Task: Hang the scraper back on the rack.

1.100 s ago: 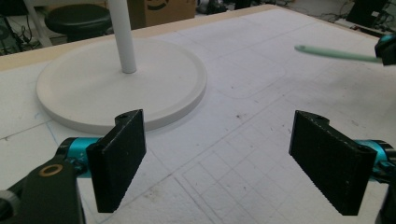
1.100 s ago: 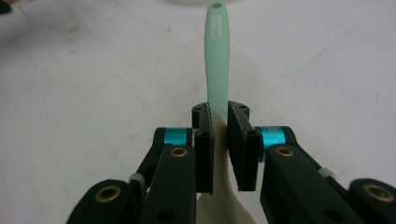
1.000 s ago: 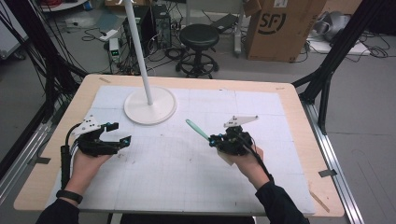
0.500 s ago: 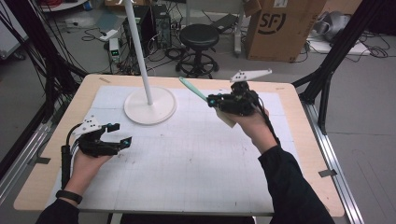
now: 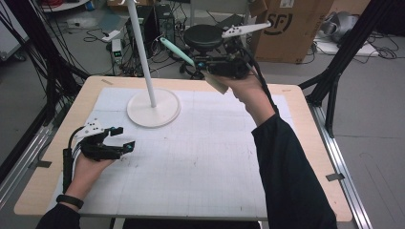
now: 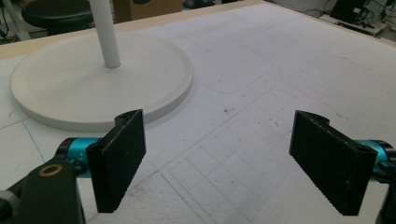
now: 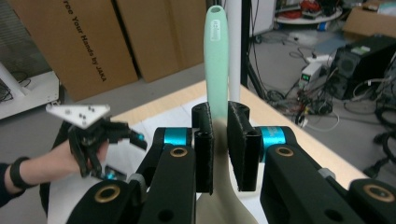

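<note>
Grip check: your right gripper [image 5: 203, 63] fingers are clamped on the mint-handled tool [image 7: 216, 56], raised near the white pole [image 5: 141, 52], top centre. Keep the handle steady approaching. Left gripper [image 5: 123, 139] rests wide apart, lower left on desk [image 5: 200, 157].

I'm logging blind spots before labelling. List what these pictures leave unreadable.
- Pale green tool: right gripper view, its lower end sits behind the right hand-held gripper, so its type is unclear.
- White pole: high view, top cut off by the frame edge.
- Print on the tool handle: too small to read.
</note>
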{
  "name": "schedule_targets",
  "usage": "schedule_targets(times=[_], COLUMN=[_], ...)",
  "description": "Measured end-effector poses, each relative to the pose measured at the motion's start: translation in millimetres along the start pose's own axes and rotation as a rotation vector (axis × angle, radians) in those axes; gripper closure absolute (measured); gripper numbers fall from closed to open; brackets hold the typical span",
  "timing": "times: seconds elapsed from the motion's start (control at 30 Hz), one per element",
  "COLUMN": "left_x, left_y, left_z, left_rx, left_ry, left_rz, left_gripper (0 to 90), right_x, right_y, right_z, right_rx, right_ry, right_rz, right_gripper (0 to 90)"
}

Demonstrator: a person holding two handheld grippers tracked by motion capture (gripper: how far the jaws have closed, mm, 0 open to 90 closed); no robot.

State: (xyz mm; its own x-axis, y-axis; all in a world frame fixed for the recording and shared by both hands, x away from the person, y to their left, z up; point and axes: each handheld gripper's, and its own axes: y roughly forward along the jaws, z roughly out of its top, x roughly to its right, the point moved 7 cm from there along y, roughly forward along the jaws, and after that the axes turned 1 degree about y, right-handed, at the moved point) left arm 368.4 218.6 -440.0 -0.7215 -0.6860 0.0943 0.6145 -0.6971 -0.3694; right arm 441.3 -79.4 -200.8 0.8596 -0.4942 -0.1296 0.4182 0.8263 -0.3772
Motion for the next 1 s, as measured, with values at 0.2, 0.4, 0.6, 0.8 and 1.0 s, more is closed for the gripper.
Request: schedule_targets(times=[0.2,0.4,0.6,0.8,1.0], left_x=[1.0,2.0,2.2,2.9,2.9], left_y=[2.3,3.8,3.9,3.2,2.1], left_z=[-1.2,-1.3,-0.6,0.0,0.2], left_rx=[-0.007,-0.007,-0.001,0.003,0.003], left_ry=[0.001,0.002,0.004,0.003,0.004], left_rz=[-0.009,-0.016,-0.015,-0.018,-0.018], left_gripper=[19.2,19.2,19.2,19.2,19.2], right_x=[-2.3,-1.9,-3.8,-7.1,-8.1], right_y=[7.2,10.5,12.8,18.7,23.3], right_z=[28.9,48.9,68.8,80.0,85.6], right_rx=[0.008,0.005,0.009,0.014,0.012], right_ry=[-0.011,-0.017,-0.025,-0.030,-0.044], right_rz=[0.011,0.016,0.007,0.004,-0.005], right_gripper=[81.2,81.2,81.2,81.2,81.2])
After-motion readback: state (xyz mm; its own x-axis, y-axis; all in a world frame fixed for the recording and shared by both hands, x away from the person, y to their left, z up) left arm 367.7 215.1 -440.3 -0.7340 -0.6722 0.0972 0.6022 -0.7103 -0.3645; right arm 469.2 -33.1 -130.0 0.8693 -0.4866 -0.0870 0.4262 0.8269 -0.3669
